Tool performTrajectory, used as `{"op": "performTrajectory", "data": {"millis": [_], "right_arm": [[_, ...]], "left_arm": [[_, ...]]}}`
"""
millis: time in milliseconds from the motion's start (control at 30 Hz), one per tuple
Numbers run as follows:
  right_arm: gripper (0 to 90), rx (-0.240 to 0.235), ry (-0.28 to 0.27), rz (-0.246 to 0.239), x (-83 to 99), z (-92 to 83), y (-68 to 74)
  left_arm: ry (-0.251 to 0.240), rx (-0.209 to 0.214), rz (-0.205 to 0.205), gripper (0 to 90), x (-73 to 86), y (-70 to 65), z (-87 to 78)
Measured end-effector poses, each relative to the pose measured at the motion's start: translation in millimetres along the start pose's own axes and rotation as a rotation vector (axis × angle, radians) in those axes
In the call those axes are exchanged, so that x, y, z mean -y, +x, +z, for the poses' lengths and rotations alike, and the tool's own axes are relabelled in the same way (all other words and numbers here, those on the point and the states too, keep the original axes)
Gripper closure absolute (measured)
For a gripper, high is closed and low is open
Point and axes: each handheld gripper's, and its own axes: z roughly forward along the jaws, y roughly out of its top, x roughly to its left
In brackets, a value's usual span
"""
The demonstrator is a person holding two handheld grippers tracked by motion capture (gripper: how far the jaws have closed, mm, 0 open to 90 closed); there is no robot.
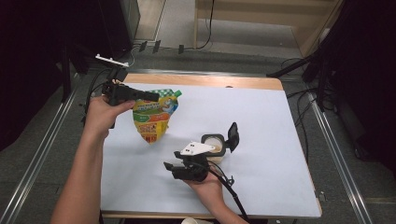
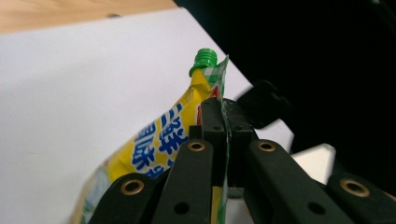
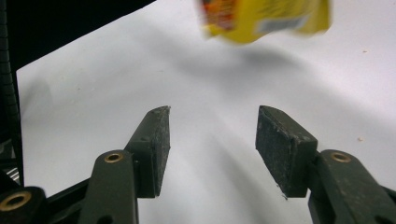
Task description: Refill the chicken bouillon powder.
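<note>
The person's left gripper (image 1: 152, 96) sits toward ten o'clock on the white table sheet (image 1: 261, 126), its jaws pressed together on the top edge of a yellow spouted pouch (image 1: 154, 117); the pouch hangs from that pinch, clear of the sheet or barely brushing it at its lower tip, I cannot tell which; in the left gripper view the two black pads (image 2: 212, 126) squeeze the thin seam of the pouch (image 2: 159, 144) between them, and its green screw cap (image 2: 203, 59) pokes up at twelve o'clock, just past the pinch, with blue lettering running down the yellow side.

The right gripper (image 1: 169, 166) rests near six o'clock of the table, held low in the right hand (image 1: 208, 185); its jaws stand apart with nothing between them; in the right gripper view the two pads (image 3: 156, 149) frame bare white sheet, and the blurred bottom of the pouch (image 3: 266, 16) hangs at twelve o'clock, well apart from them.

Just beside the right gripper, at about its two o'clock, stands a small round container (image 1: 213, 145) with pale contents, its dark hinged lid (image 1: 232, 136) flipped up and open at its three o'clock side; the pouch is at roughly ten o'clock from this container, near but not touching.
</note>
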Motion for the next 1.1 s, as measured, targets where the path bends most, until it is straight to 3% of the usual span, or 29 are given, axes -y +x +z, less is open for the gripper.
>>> {"op": "performTrajectory", "data": {"millis": [100,167,200,233,300,367,433,500,633,900,1100], "right_arm": [[46.4,-0.004,0.004,-0.004,1.0,-1.0,0.7],[46.3,0.000,0.005,-0.002,1.2,-2.5,1.2],[46.4,0.000,0.002,-0.003,1.2,-3.1,1.0],[46.4,0.002,0.000,-0.002,1.1,-4.1,0.6],[46.4,0.004,-0.003,0.000,0.8,-5.1,-0.2],[46.4,0.003,-0.005,0.005,0.3,-6.0,-0.7],[46.4,0.002,-0.003,0.005,0.0,-6.1,-0.6],[46.5,0.001,-0.002,-0.001,-0.1,-5.9,-0.4],[46.6,-0.002,-0.003,-0.008,-0.7,-6.2,1.4],[46.6,-0.027,0.006,0.002,-2.9,-7.9,0.8],[46.9,-0.046,0.022,0.002,-4.4,-8.4,2.4]], "left_arm": [[-0.043,-0.077,-0.001,90.0,0.3,11.0,3.6],[-0.065,-0.098,-0.003,90.0,1.3,20.0,4.7],[-0.072,-0.143,0.000,90.0,2.7,23.4,5.7],[-0.062,-0.153,-0.002,90.0,3.8,27.0,7.1],[-0.092,-0.106,-0.014,90.0,5.8,31.8,6.4],[-0.100,-0.116,-0.003,89.3,6.5,32.0,5.9],[-0.069,-0.137,0.011,82.7,6.6,28.9,7.6],[-0.046,-0.175,0.052,81.5,7.4,23.9,10.6],[-0.020,-0.152,0.062,76.5,8.7,20.3,14.2],[-0.027,-0.131,0.079,63.5,10.3,12.7,14.9],[-0.025,-0.129,0.080,60.3,10.6,10.5,15.0]]}}
